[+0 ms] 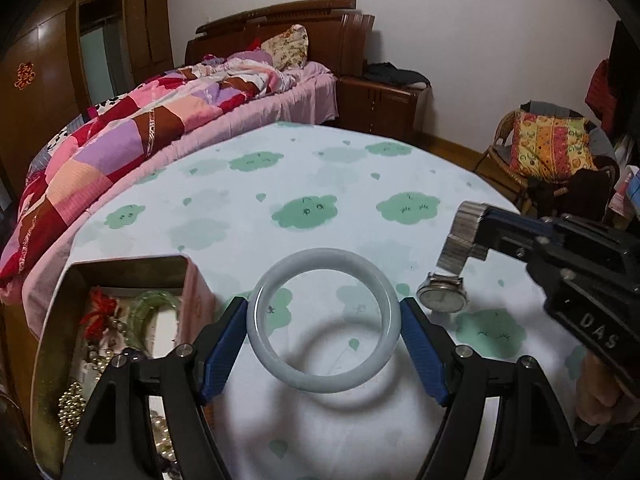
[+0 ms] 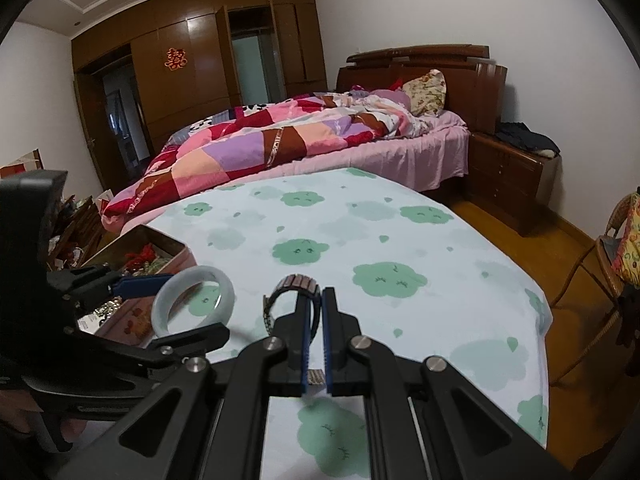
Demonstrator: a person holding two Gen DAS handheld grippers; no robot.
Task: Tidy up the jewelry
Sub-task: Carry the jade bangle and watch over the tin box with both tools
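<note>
My left gripper (image 1: pixel 323 312) is shut on a pale grey-white jade bangle (image 1: pixel 280 272), held by its two sides above the table; its shadow lies below. The bangle (image 2: pixel 224 286) also shows in the right wrist view. My right gripper (image 2: pixel 315 300) is shut on the metal band of a silver wristwatch (image 2: pixel 298 282), which arches over the fingertips. In the left wrist view the right gripper (image 1: pixel 470 236) holds the band (image 1: pixel 460 248) with the watch face (image 1: pixel 442 298) hanging near the cloth. An open tin box (image 1: pixel 56 336) at the left holds a green bangle (image 1: pixel 154 308), a red ornament (image 1: pixel 98 312) and beads.
The table wears a white cloth with green cloud prints (image 1: pixel 304 210). A bed with a patchwork quilt (image 2: pixel 256 140) stands behind it. A nightstand (image 2: pixel 508 176) is at the right, and a wicker chair with a cushion (image 1: pixel 548 148) at the far right.
</note>
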